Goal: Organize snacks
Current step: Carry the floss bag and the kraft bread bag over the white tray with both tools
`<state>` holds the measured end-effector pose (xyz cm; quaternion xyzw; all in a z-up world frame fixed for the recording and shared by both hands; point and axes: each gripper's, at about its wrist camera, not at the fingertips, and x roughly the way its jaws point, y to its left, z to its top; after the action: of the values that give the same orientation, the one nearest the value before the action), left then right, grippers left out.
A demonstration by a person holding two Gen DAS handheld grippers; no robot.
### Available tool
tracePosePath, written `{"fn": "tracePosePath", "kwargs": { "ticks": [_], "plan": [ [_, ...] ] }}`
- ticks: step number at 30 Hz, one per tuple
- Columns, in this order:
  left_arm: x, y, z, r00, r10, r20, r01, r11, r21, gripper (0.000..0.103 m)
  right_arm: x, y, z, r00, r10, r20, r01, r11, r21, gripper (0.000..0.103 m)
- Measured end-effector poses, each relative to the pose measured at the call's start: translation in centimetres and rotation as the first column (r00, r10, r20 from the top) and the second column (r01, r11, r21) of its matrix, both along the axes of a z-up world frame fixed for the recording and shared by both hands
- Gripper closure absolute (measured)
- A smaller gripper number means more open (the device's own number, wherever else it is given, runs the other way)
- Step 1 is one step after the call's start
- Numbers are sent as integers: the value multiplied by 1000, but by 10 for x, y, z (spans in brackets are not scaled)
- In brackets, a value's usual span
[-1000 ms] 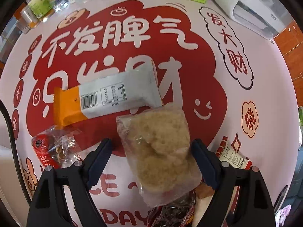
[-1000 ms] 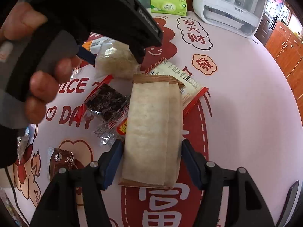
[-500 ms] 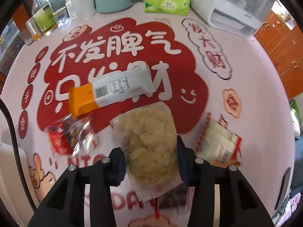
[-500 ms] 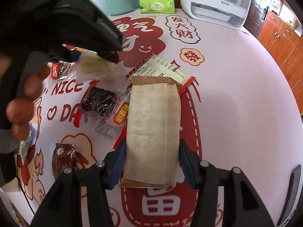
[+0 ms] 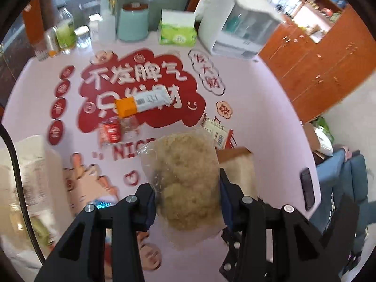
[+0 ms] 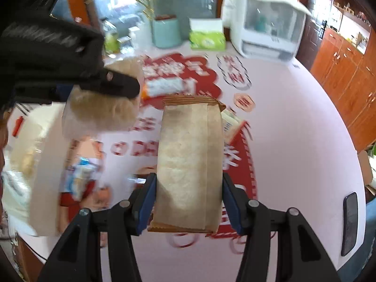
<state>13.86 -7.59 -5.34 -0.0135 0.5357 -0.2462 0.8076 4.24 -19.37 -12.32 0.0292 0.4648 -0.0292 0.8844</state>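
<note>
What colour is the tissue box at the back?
Green tissue box, clearest in the right wrist view.

There are two grippers, the left gripper (image 5: 188,202) and the right gripper (image 6: 189,202), and each one has one snack pack between its pads: one clear bag of pale crumbly snack (image 5: 188,176) and one brown paper pack (image 6: 190,162). On the table (image 5: 258,117) three more packs can be counted: one orange and white bar (image 5: 141,102), one red packet (image 5: 110,131) and one white packet with red edge (image 5: 217,131). At the far edge stand one green tissue box (image 5: 177,33), one teal canister (image 5: 132,23) and one white appliance (image 5: 239,25), and one dark phone (image 5: 307,188) lies near the right edge.
</note>
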Motion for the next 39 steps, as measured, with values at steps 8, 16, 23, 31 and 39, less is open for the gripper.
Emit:
{"fn": "tracePosePath", "kwargs": {
  "ticks": [8, 16, 23, 31, 39],
  "plan": [
    [-63, 146, 45, 986, 92, 142, -101, 993, 57, 60, -19, 104, 54, 979, 183, 89, -189, 980, 67, 49],
    [-105, 298, 38, 949, 270, 165, -295, 943, 152, 60, -32, 230, 58, 906, 417, 70, -421, 905, 60, 49],
    [-127, 379, 22, 917, 362, 168, -389, 906, 168, 60, -55, 329, 48, 739, 673, -30, -673, 739, 15, 49],
    [-131, 398, -7, 927, 357, 115, -373, 911, 176, 60, -39, 376, 9, 676, 710, -198, -706, 701, 103, 49],
    [-107, 377, -28, 951, 302, 75, -310, 931, 191, 59, 33, 346, -15, 869, 440, -228, -444, 895, 36, 49]
  ]
}}
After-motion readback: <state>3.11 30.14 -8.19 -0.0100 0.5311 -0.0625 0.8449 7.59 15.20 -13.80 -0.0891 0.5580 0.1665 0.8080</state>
